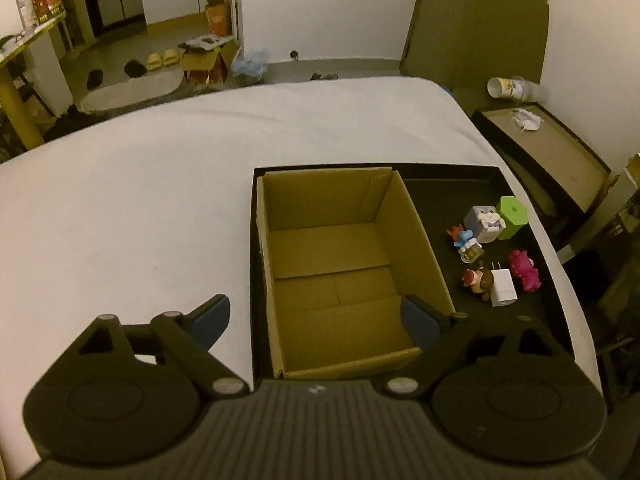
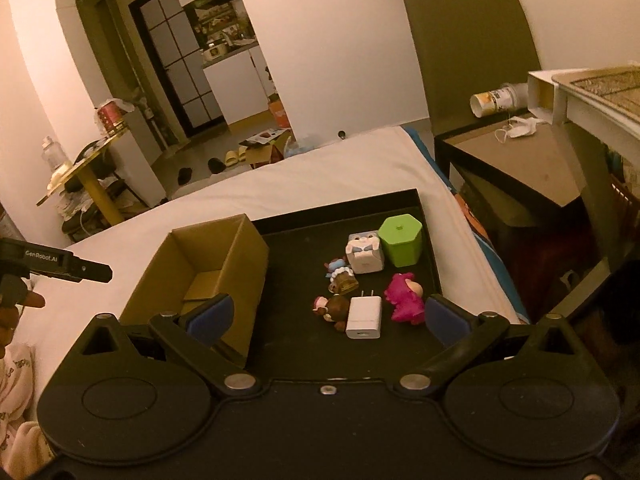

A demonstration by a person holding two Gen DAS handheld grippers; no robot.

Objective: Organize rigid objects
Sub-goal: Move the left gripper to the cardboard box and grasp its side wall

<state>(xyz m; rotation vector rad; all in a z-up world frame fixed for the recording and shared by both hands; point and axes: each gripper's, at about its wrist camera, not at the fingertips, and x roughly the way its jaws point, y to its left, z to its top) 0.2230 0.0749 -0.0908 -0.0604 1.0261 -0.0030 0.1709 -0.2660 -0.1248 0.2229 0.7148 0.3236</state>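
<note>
An open cardboard box [image 1: 336, 264] stands empty in the left part of a black tray [image 1: 436, 204] on a white bed. To its right lie a green hexagonal container [image 1: 512, 216], a grey cube figure [image 1: 485, 222], a blue figure [image 1: 464, 237], a brown figure [image 1: 478, 280], a white charger [image 1: 503, 290] and a pink figure [image 1: 524, 270]. My left gripper [image 1: 316, 320] hangs open over the box's near left wall, holding nothing. My right gripper [image 2: 328, 316] is open above the charger [image 2: 364, 316], brown figure [image 2: 334, 307] and pink figure [image 2: 404, 298], touching none.
The white bed sheet [image 1: 140, 200] spreads left of and beyond the tray. A dark side table [image 2: 516, 168] with a tipped cup [image 2: 496, 100] and crumpled paper stands to the right. The left gripper's body [image 2: 60, 266] and a hand [image 2: 16, 304] show at the left edge.
</note>
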